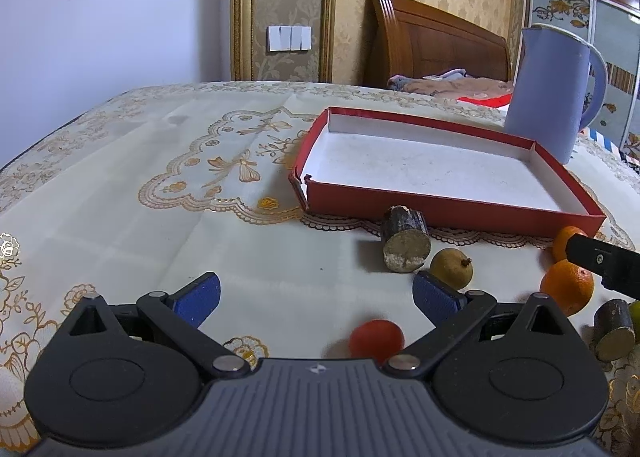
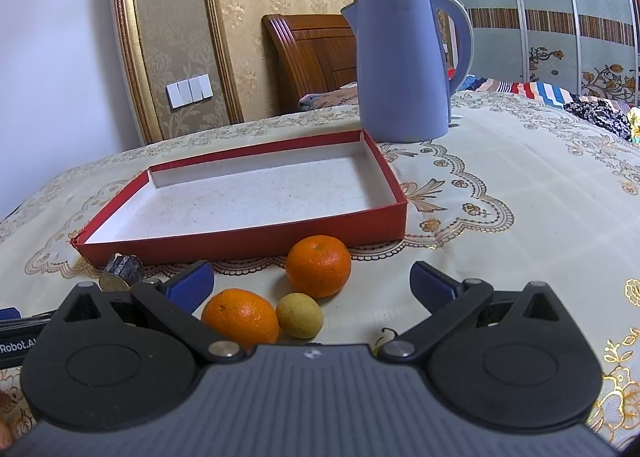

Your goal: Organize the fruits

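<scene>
Red small fruit [image 1: 376,338] sits nearest, just inside the left gripper [image 1: 316,299], whose blue fingers [image 1: 198,297] are spread wide and hold nothing. Right gripper [image 2: 310,289] likewise wide apart and empty, over two oranges [image 2: 240,317] [image 2: 318,265] and one yellow-green fruit [image 2: 300,315] on the cloth-covered surface [image 2: 520,217].

Risks: round fruits roll if a finger nudges one off-centre; near orange and yellow-green fruit touch, so closing on one may shove the other. The two grippers are near each other, so a clash is possible. Wood stubs could be grabbed by mistake.

Count, near to far: 1 red fruit, 2 oranges, 2 yellow-green or brownish round fruits (second [image 1: 451,268] beside a stub), 2 cut wood stubs [image 1: 405,244] [image 1: 614,329], 1 red tray [image 2: 248,241] empty toward the surface's far edge, 1 blue kettle [image 2: 402,69] behind it. Green sliver at the left view's right edge: cannot tell.
</scene>
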Motion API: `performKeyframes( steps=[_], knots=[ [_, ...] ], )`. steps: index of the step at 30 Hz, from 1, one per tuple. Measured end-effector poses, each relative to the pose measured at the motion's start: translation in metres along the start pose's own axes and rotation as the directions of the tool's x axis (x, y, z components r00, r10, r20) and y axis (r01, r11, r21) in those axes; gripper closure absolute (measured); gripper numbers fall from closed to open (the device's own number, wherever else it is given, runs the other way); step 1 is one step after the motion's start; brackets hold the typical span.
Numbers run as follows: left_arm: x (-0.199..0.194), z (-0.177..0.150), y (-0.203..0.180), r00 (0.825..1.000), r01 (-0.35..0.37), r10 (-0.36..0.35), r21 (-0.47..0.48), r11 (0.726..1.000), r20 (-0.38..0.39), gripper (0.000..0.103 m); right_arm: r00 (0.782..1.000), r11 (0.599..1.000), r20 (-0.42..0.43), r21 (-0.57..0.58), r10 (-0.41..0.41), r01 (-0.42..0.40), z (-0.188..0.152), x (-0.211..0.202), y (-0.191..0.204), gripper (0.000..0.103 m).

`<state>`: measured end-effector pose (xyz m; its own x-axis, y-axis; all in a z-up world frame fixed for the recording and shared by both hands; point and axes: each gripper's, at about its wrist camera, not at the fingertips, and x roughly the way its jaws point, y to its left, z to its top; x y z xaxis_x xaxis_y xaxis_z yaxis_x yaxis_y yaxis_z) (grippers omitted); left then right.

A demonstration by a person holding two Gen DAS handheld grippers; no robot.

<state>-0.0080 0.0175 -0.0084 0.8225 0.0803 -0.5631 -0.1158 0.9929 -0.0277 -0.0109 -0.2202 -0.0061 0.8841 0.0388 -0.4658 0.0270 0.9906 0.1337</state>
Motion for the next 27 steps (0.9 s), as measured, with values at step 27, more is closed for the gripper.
performKeyframes(
  steps=[27],
  knots=[
    [-0.012, -0.003, 0.009, 0.999, 0.037, -0.037, 0.034, 0.999, 0.016, 0.000, 1.000, 0.999, 0.016, 0.033, 0.012, -0.013, 0.000, -0.002, -0.005, 0.000]
  ],
)
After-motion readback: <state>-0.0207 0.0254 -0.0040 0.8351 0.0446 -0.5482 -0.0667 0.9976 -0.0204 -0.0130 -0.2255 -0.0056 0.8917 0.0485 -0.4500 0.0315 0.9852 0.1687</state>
